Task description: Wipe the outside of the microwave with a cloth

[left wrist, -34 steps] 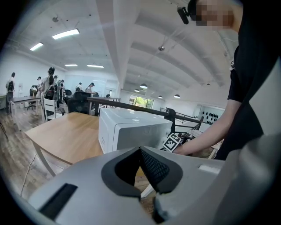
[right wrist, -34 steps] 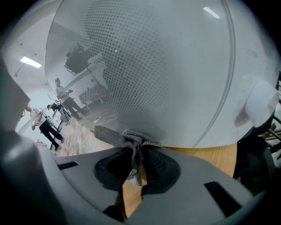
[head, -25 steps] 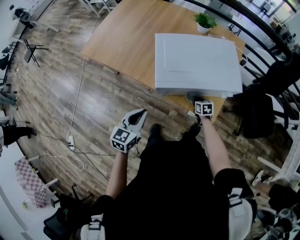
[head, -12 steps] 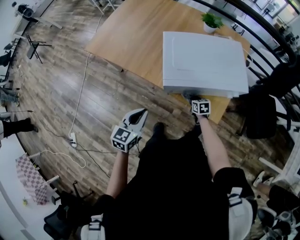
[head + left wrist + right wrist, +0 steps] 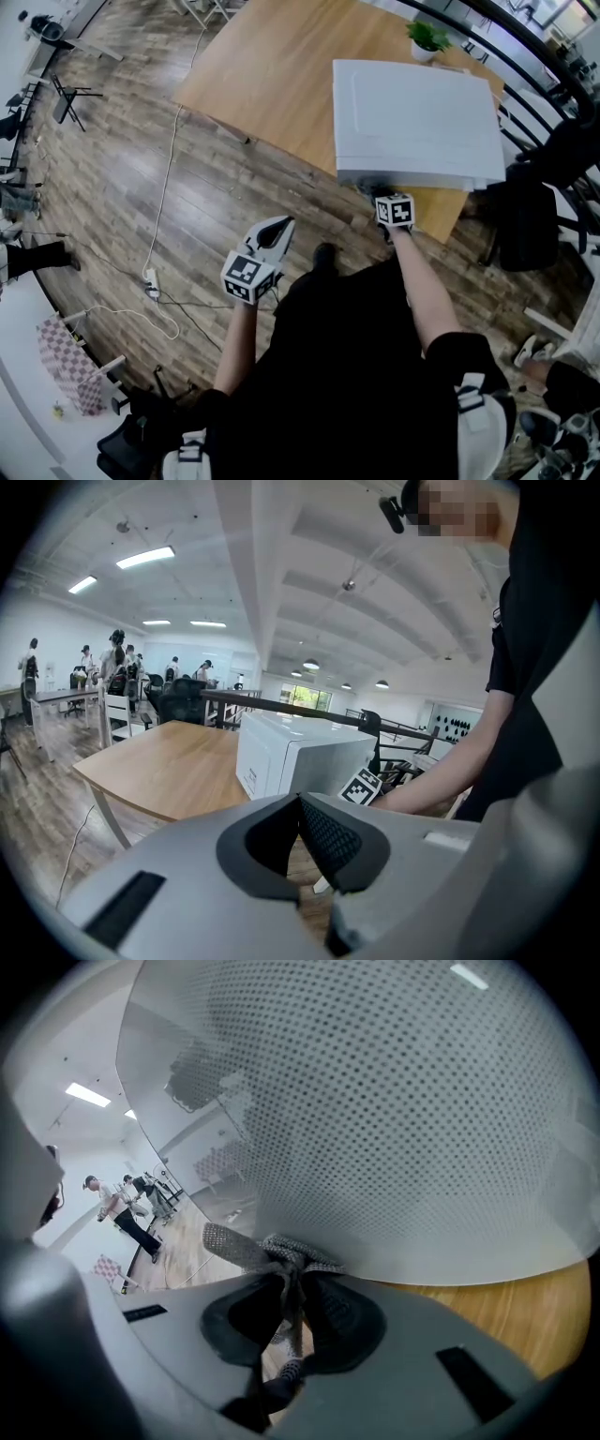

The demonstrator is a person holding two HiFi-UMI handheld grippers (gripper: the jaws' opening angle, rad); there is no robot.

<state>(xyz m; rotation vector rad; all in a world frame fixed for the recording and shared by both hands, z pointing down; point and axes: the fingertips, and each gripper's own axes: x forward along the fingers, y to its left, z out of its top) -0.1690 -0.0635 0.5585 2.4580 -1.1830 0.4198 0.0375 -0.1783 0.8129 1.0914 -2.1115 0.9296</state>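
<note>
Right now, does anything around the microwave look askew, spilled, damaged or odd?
Nothing spilled or damaged. The microwave sits close to the near corner of the table; the right gripper holds the cloth at its door. Only oddity: a white cable and power strip trailing loose across the floor.

The cloth [image 5: 272, 1249] looks woven, the microwave [image 5: 412, 122] smooth, the table [image 5: 262, 75] matt wood.

The head camera looks steeply down on the microwave [image 5: 412, 122] from above its front. The camera on the left tongs [image 5: 300, 803] hangs well back from the microwave, facing its side across the worktop [image 5: 159, 771]. The camera on the right tongs [image 5: 286, 1269] sits hard against the microwave's door. All three share it.
</note>
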